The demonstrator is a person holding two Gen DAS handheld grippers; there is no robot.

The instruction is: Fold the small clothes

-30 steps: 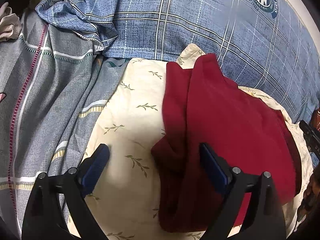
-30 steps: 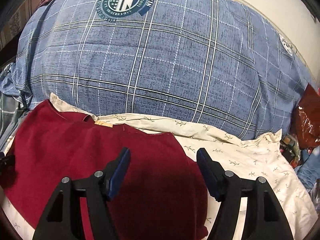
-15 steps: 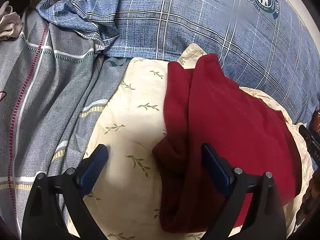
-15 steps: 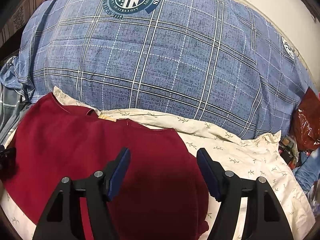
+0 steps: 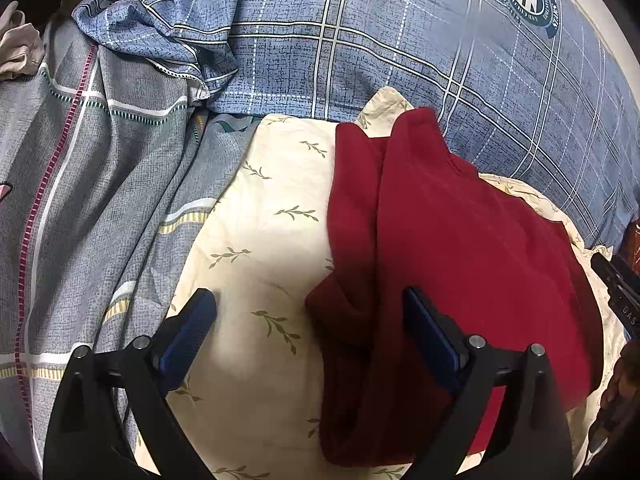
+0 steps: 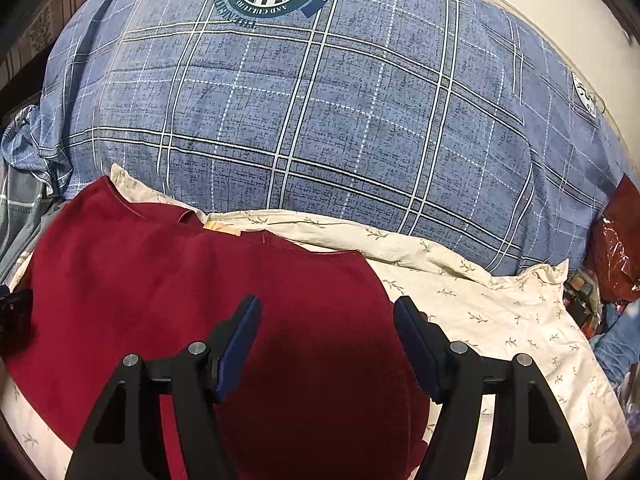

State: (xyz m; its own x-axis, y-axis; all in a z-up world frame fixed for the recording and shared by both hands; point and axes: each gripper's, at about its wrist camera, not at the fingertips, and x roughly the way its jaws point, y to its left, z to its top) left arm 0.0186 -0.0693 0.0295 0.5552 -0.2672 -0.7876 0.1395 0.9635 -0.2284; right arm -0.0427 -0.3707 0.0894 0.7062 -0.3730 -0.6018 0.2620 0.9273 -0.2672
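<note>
My left gripper [image 5: 308, 312] hangs with its blue-padded fingers spread wide, holding nothing, above the cream leaf-print pillowcase [image 5: 256, 248]. Its right finger sits over the rumpled near-left edge of the dark red knit garment [image 5: 460, 248], which lies on that pillowcase with one side folded inward. My right gripper [image 6: 327, 316] is also spread and empty over the garment's [image 6: 200, 280] soft, smooth body. Beyond rises a puffy blue plaid quilt [image 6: 340, 120] bearing a round crest.

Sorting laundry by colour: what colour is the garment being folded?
Dark red garment, plain; right wrist view shows it best.
</note>
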